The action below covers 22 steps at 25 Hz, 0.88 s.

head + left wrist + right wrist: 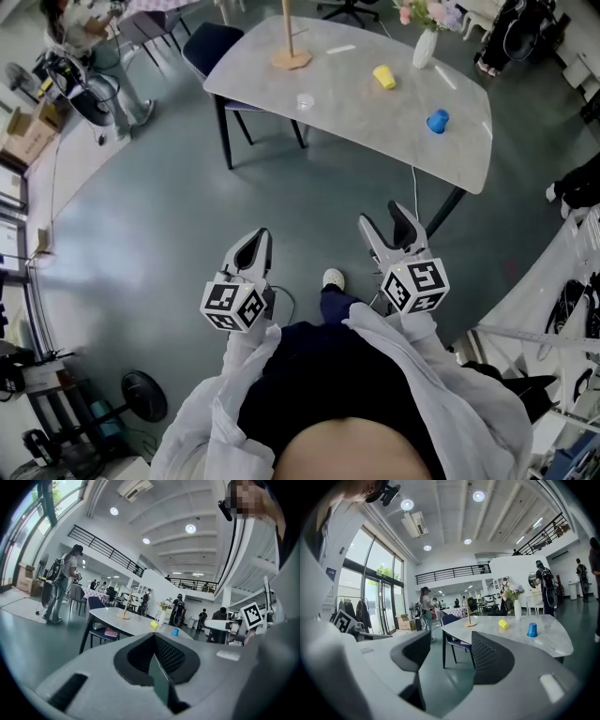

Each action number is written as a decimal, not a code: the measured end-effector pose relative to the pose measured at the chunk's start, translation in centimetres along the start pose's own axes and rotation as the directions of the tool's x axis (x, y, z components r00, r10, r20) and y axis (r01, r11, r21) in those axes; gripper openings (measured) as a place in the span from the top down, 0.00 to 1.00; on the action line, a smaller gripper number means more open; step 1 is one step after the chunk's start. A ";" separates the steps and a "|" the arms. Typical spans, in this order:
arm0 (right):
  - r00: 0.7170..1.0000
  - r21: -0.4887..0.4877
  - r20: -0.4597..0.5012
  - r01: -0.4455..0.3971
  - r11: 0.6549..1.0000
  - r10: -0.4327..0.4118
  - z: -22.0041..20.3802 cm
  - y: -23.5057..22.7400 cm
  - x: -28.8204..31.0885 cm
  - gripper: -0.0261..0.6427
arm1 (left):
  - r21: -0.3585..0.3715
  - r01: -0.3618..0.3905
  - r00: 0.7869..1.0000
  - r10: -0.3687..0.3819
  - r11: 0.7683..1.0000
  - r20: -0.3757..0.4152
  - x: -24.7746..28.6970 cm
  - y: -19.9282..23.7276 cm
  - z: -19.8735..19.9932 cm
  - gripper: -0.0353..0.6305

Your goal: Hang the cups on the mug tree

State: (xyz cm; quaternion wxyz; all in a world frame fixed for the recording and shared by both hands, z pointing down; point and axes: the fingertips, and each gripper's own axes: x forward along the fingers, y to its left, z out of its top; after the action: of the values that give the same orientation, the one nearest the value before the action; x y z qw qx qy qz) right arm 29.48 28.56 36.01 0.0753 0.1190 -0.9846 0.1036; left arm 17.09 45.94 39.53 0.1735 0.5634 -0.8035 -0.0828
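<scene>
The wooden mug tree (291, 47) stands at the far end of a grey table (375, 122), well ahead of me. A yellow cup (383, 76) lies on its side, a blue cup (438, 120) stands upside down, and a clear cup (306, 101) sits near the table's left edge. Both grippers hover over the floor close to my body, far from the table. My left gripper (255, 246) is shut with nothing in it. My right gripper (392, 230) is open and empty. The right gripper view shows the mug tree (469, 618), yellow cup (503, 624) and blue cup (532, 630).
A white vase of flowers (425, 47) stands at the table's far side. A dark chair (211, 45) is tucked in at the table's left end. A person (89, 28) stands at the far left. A fan (143, 396) sits on the floor behind me on the left.
</scene>
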 end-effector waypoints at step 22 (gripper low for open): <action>0.998 -0.007 -0.022 -0.065 0.998 0.065 3.3 -11.5 13.3 0.57 | -0.018 -0.052 0.998 0.053 0.998 0.022 15.6 3.1 3.2 0.95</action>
State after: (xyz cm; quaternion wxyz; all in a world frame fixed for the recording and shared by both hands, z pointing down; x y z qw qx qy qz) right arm 19.13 13.98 37.27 0.0832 0.0856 -0.9875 0.1033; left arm 8.41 32.27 40.53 0.1714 0.5397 -0.8191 -0.0915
